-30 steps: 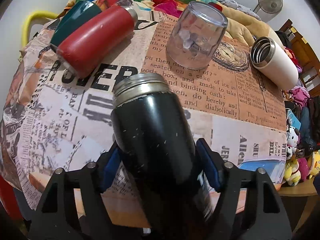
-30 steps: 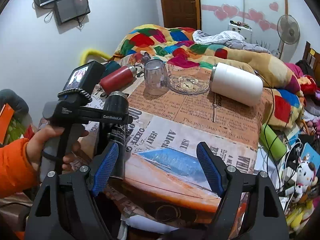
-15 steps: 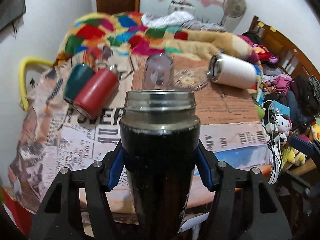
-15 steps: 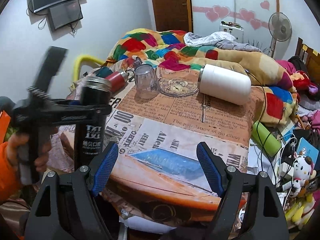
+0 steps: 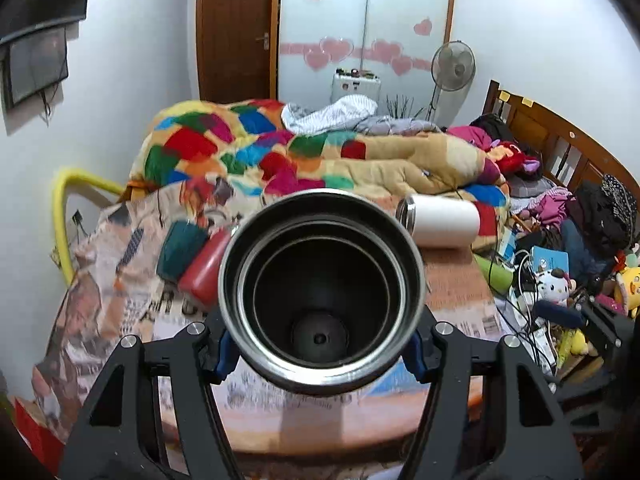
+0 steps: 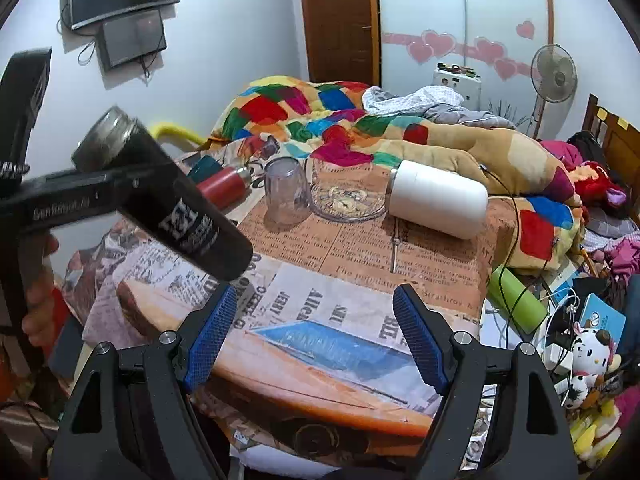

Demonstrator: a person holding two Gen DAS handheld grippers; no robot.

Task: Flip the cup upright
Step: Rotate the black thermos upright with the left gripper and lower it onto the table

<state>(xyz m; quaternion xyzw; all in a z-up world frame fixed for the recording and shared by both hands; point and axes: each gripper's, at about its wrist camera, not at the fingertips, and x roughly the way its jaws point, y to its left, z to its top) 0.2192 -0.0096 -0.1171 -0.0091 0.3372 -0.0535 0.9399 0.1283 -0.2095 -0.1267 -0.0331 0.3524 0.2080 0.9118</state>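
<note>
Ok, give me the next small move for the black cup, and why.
Probably keep rolling the left gripper until the black cup stands vertical, then lower it to the table. It is clamped in mid-air, tilted, mouth up and to the left in the right wrist view, its base above the table's near corner.

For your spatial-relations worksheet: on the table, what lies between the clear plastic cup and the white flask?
In the right wrist view, a clear glass dish lies between the clear plastic cup and the white flask, all on the newspaper-print tablecloth.
</note>
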